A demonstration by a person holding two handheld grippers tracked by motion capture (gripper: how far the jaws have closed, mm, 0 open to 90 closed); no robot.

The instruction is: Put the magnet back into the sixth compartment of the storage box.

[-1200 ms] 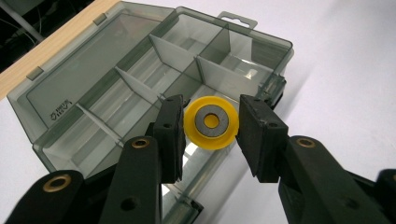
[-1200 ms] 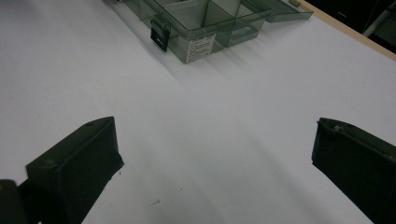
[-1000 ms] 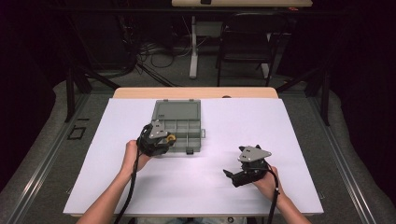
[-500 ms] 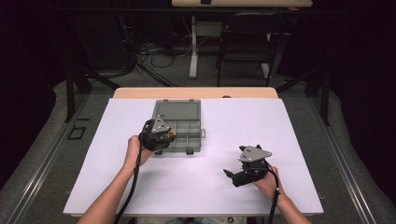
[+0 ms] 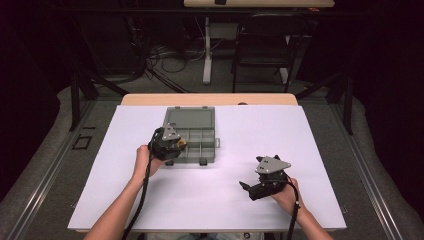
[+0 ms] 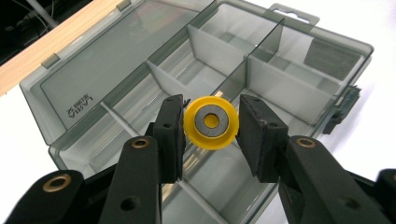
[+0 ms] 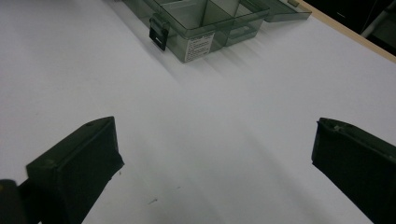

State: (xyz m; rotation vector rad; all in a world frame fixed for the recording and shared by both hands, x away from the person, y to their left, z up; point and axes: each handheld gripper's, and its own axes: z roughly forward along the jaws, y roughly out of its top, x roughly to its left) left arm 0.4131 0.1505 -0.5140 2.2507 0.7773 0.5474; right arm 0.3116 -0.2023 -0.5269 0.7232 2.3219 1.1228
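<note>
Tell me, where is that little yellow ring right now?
The yellow ring sits between the jaws of the left claw, held over the open grey compartment box at the table's left-centre.

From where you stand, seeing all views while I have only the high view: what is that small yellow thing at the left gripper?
Observer: A yellow plastic ring with a grey metal centre, sitting between the left gripper's jaws, over the grey translucent compartment box.
Operator: Is the lid open?
Observer: Yes, the lid lies back flat, and the compartments I can see look empty.
Operator: And the right gripper?
Observer: The right gripper's jaws stand wide apart over bare white table, holding nothing.
</note>
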